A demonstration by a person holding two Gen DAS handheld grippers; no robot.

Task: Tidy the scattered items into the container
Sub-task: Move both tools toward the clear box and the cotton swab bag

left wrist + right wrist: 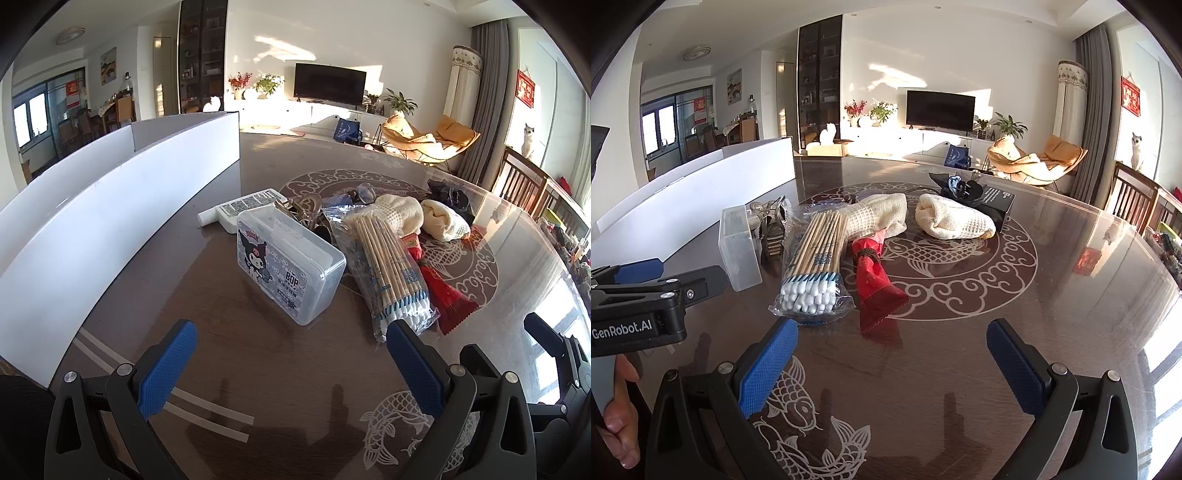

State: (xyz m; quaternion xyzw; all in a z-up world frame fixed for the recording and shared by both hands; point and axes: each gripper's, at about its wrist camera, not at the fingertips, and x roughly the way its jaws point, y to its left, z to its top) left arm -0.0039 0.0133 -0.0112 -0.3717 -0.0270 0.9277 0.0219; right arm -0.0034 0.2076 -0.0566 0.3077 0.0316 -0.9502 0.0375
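Observation:
A pile of loose items lies mid-table: a clear plastic box (288, 266) with a cartoon label, a bag of cotton swabs (388, 269) (816, 258), a red packet (875, 280), two cream knitted cloths (882, 214) (953, 218), metal clips (772, 229) and a black box (997, 199). A tall white container (110, 206) (701, 184) stands to the left. My left gripper (291, 328) hovers open just short of the clear box. My right gripper (892, 328) is open, short of the red packet, holding nothing.
The round dark table (960, 369) has a glossy top with a fish pattern. A flat white labelled device (243, 210) lies behind the clear box. Wooden chairs (524, 184) stand past the table's right edge. A hand (620, 424) holds the left gripper's handle.

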